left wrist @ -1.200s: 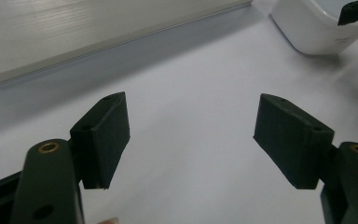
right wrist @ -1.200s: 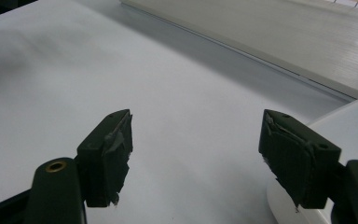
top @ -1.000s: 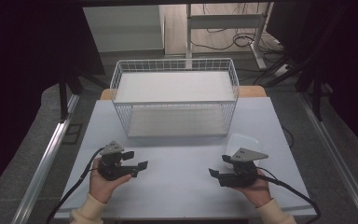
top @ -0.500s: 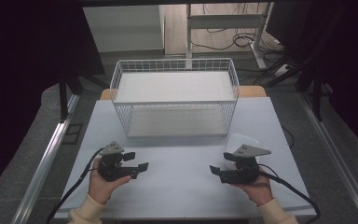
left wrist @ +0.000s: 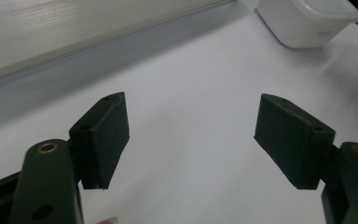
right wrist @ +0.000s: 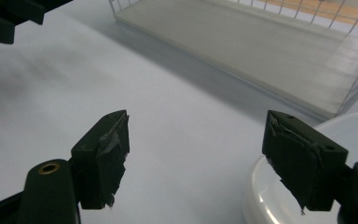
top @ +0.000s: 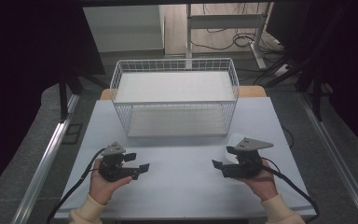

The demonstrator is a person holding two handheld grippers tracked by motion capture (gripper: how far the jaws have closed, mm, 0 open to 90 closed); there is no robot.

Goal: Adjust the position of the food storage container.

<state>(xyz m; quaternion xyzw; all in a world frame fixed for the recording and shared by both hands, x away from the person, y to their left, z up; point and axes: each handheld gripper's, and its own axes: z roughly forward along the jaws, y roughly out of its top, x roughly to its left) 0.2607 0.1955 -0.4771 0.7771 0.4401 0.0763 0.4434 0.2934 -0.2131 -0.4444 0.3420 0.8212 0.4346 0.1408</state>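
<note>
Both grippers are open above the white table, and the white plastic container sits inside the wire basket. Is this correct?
Not quite. The white plastic container sits on the white table beside the right gripper, outside the white wire basket, as the left gripper view shows. Both grippers, including the left gripper, are open.

One white bench carries one white wire basket with two levels. One white lidded plastic container sits on the bench. There are two sets of tongs, the left tongs and the right tongs, each with two black jaws, and two hands hold them.
</note>
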